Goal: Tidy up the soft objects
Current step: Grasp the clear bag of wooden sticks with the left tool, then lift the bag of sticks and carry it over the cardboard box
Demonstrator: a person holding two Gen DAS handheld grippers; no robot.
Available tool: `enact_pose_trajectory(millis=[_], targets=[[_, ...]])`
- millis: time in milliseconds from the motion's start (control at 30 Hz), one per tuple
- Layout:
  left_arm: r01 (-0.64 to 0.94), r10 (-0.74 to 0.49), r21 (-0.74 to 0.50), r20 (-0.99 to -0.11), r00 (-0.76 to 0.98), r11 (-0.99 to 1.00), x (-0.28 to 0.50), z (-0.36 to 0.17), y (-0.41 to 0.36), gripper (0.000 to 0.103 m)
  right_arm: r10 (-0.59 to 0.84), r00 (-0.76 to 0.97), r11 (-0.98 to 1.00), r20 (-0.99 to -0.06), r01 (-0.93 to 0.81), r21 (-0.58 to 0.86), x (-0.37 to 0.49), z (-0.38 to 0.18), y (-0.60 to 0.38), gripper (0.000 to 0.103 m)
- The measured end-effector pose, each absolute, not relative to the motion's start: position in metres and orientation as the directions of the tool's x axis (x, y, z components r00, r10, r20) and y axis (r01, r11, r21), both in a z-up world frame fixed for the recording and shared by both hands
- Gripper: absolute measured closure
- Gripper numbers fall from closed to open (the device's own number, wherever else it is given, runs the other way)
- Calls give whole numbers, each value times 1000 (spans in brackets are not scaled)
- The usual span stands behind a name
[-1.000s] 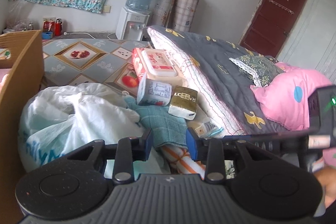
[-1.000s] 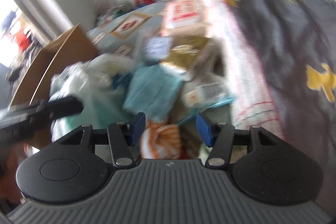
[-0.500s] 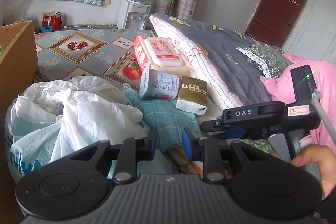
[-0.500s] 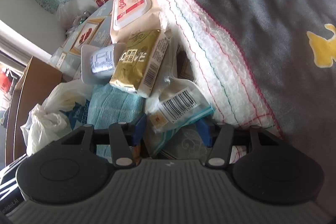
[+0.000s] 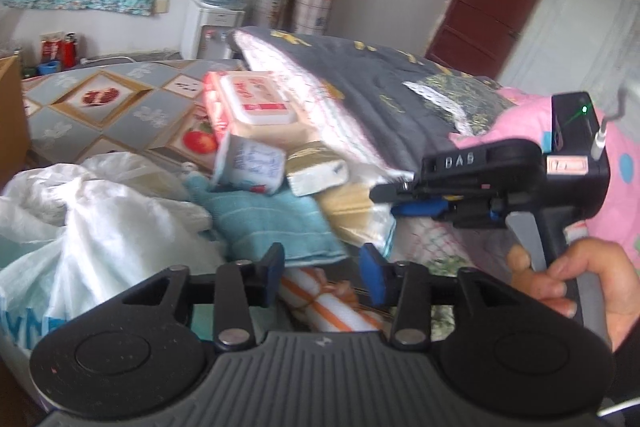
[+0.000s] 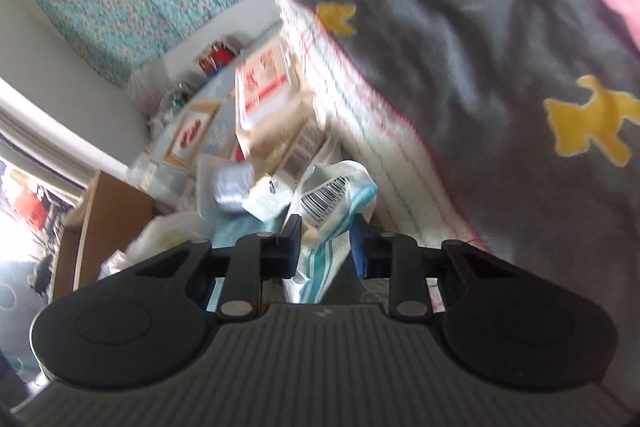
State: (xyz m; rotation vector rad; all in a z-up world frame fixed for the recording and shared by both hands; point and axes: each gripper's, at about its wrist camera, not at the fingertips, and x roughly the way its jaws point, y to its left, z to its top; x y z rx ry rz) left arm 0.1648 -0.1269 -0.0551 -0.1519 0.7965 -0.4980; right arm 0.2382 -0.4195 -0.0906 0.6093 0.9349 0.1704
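Jaws: your right gripper (image 6: 323, 241) has just been closing onto the barcoded packet (image 6: 334, 211) beside the quilt (image 6: 460, 47), while your left gripper (image 5: 320, 269), just opening, holds nothing above the striped roll (image 5: 328, 301).

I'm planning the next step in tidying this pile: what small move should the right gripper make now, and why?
Probably lift a little, straight up. The right gripper has just been closing its jaws on the white, teal-striped barcoded packet, which lies between them and against the tissue packs. A short lift would likely free it without dragging the pile along.
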Motion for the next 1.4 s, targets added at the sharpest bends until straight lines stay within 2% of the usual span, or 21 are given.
enact_pose_trajectory(millis=[200, 333, 467, 633, 733, 800, 933, 1067, 1200, 1367, 1400], targets=[[400, -581, -425, -653, 485, 812, 167, -65, -146, 50, 418, 613, 781, -670, 134, 610, 212, -81, -439, 85], [425, -609, -446, -666, 429, 787, 162, -75, -161, 47, 445, 594, 762, -670, 142, 632, 195, -86, -446, 86], [438, -597, -427, -694, 401, 791, 157, -83, -173, 47, 487, 521, 780, -701, 102, 618, 184, -87, -442, 82], [422, -603, -447, -697, 388, 789, 160, -87, -175, 49, 442, 532, 849, -722, 11, 528, 178, -57, -441, 71], [404, -613, -472, -692, 381, 784, 163, -89, -174, 49, 419, 556, 868, -718, -11, 497, 187, -41, -448, 68], [396, -625, -492, -690, 365, 775, 166, -92, -174, 49, 407, 555, 881, -725, -28, 473, 200, -35, -449, 62], [373, -637, -523, -694, 335, 766, 174, -99, -178, 50, 390, 490, 910, -779, -80, 406, 235, -45, -438, 57], [362, -641, -535, -699, 317, 763, 180, -106, -182, 50, 376, 355, 926, -856, -110, 361, 270, -73, -424, 57], [355, -640, -539, -704, 308, 764, 188, -111, -187, 50, 381, 283, 925, -880, -132, 357, 286, -89, -419, 57], [341, -639, -546, -707, 303, 765, 196, -114, -193, 49, 418, 271, 908, -867, -138, 395, 283, -92, -419, 76], [338, -637, -544, -708, 305, 767, 197, -115, -195, 49, 423, 277, 906, -863, -138, 400, 281, -92, -419, 76]])
